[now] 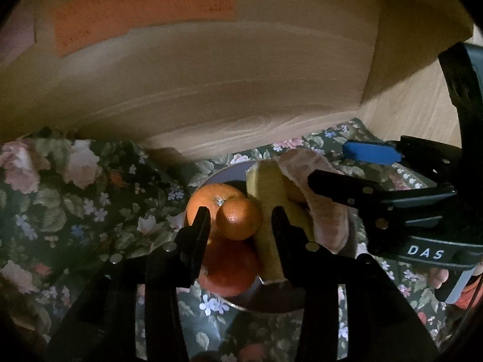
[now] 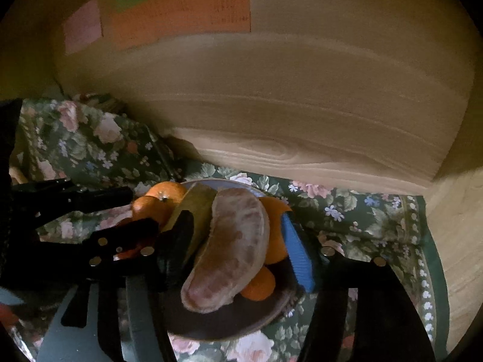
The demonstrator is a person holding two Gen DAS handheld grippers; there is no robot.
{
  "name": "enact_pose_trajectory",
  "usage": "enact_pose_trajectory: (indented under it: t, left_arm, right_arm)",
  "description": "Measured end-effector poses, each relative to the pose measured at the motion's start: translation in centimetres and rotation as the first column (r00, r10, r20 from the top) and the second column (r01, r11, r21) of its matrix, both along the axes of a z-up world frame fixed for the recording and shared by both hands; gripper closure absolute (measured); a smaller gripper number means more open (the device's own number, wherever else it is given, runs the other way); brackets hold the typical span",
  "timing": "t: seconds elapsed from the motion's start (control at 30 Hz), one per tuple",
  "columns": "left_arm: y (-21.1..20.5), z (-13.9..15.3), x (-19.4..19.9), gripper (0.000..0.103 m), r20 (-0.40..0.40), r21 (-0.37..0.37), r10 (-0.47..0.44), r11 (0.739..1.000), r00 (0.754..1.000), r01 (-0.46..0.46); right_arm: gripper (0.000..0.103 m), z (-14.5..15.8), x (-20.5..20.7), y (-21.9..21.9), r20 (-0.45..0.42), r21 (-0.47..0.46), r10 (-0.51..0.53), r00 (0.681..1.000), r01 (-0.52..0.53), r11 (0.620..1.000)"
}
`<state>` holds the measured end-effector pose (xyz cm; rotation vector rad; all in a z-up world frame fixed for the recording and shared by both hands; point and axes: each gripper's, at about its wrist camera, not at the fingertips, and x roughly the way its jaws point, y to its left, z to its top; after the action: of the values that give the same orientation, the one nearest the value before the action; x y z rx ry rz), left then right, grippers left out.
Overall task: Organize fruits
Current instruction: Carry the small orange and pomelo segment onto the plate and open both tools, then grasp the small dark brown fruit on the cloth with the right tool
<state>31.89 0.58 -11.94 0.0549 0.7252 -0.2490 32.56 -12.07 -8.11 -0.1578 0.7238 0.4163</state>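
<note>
A round plate on a floral cloth holds piled fruit: a large orange, a small tangerine, a red apple, a yellow banana and a brown-spotted banana. My left gripper is open, its fingers either side of the tangerine and just above the pile. My right gripper is open around the brown banana, its blue-padded finger on the banana's right. The right gripper also shows in the left wrist view. More orange fruit lies under the brown banana.
A wooden back panel rises close behind the plate, with orange, green and pink paper notes stuck on it. A wooden side wall stands at the right. The floral cloth is rumpled at the left.
</note>
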Motion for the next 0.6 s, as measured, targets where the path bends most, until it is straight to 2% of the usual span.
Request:
enact_pose_trajectory:
  t: [0.2,0.27,0.43,0.6]
  left_arm:
    - [0.8,1.8,-4.0,0.059,0.050,-0.012,0.018,1.000,0.999,-0.018]
    - [1.0,2.2,-5.5,0.054,0.063,-0.008,0.028,1.000,0.998,-0.027]
    - [2.6,2.5,-9.4,0.045,0.096,0.023,0.050,0.998,0.994,-0.052]
    - [4.3,1.8,-12.9,0.040,0.085,0.019,0.075,0.997,0.994,-0.077]
  right_arm:
    - [0.046,1.5,-3.3,-0.8,0.035,0.023,-0.003,0.999,0.002,1.000]
    - [0.045,1.8,-4.7,-1.0,0.048,0.022,-0.006,0.999,0.005,1.000]
    - [0.042,1.5,-8.3,-0.9,0.044,0.010,0.010,0.999,-0.010,1.000]
    - [0.039,0.4,-11.6,-0.9,0.047,0.007,0.009,0.999,-0.009,1.000]
